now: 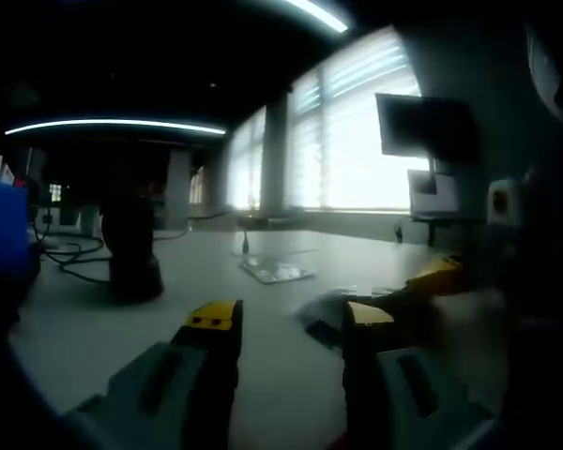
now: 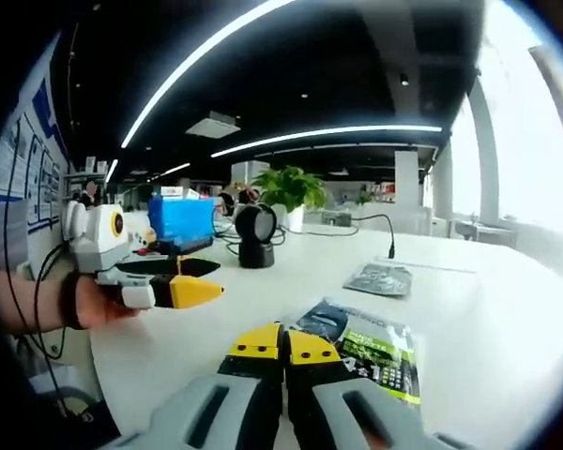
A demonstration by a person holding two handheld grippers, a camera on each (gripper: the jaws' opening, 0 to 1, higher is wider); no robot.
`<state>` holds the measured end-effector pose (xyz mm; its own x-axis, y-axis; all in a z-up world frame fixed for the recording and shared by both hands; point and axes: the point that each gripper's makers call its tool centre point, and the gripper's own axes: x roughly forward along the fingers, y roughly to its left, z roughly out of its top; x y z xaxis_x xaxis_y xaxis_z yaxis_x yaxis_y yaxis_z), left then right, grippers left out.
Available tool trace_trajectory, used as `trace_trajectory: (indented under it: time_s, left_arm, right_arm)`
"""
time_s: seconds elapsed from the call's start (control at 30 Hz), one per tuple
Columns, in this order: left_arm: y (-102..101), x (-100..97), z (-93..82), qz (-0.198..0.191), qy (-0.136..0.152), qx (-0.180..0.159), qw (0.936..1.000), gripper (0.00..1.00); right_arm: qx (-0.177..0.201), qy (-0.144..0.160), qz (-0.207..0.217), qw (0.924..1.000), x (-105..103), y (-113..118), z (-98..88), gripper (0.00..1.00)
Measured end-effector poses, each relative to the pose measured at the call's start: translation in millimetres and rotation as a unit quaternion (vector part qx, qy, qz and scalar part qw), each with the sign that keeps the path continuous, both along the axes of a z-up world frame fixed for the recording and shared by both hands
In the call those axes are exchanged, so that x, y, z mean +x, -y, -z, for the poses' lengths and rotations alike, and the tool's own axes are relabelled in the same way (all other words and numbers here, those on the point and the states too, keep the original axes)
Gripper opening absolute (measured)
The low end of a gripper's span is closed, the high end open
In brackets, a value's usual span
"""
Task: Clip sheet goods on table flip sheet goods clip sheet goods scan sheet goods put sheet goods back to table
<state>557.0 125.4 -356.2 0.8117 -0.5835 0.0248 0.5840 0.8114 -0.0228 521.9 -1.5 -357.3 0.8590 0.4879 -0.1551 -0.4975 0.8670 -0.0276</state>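
Observation:
A green and black packet (image 2: pixel 368 345) lies flat on the white table (image 2: pixel 507 319), just past my right gripper (image 2: pixel 283 343). Its jaws are shut, and the yellow tips meet at the packet's near left corner. I cannot tell whether that corner is pinched. A second, silvery packet (image 2: pixel 380 278) (image 1: pixel 277 272) lies farther out on the table. My left gripper (image 1: pixel 289 317) stands open over bare table. It also appears at the left of the right gripper view (image 2: pixel 211 279), held by a hand. The right gripper (image 1: pixel 422 286) enters the left gripper view from the right, above a dark packet (image 1: pixel 321 328).
A black stand scanner (image 2: pixel 255 234) (image 1: pixel 131 253) stands at the far side with cables beside it. A blue box (image 2: pixel 181 220) and a potted plant (image 2: pixel 291 192) sit behind. A monitor (image 1: pixel 422 127) hangs by the bright windows.

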Motion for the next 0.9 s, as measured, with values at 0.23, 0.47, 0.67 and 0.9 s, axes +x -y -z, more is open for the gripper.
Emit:
trace_trajectory:
  time_s: [0.23,0.47,0.67,0.9]
  left_arm:
    - [0.2,-0.2,0.0,0.001,0.0,0.0,1.0,0.35]
    - [-0.5,-0.3,-0.6,0.001,0.0,-0.003,1.0,0.35]
    - [-0.2,-0.4,-0.3,0.001,0.0,-0.002,1.0,0.35]
    - [0.0,-0.1,0.0,0.001,0.0,0.0,1.0,0.35]
  right_arm:
    - [0.025,0.018,0.024,0.9993,7.3,15.3,-22.1,0.0]
    - [0.053,0.023,0.053,0.9969,16.5,37.0,-39.1,0.0]
    - [0.082,0.031,0.078,0.9931,24.3,56.5,-56.5,0.0]
    - [0.125,0.036,0.112,0.9851,37.9,85.7,-75.3,0.0]
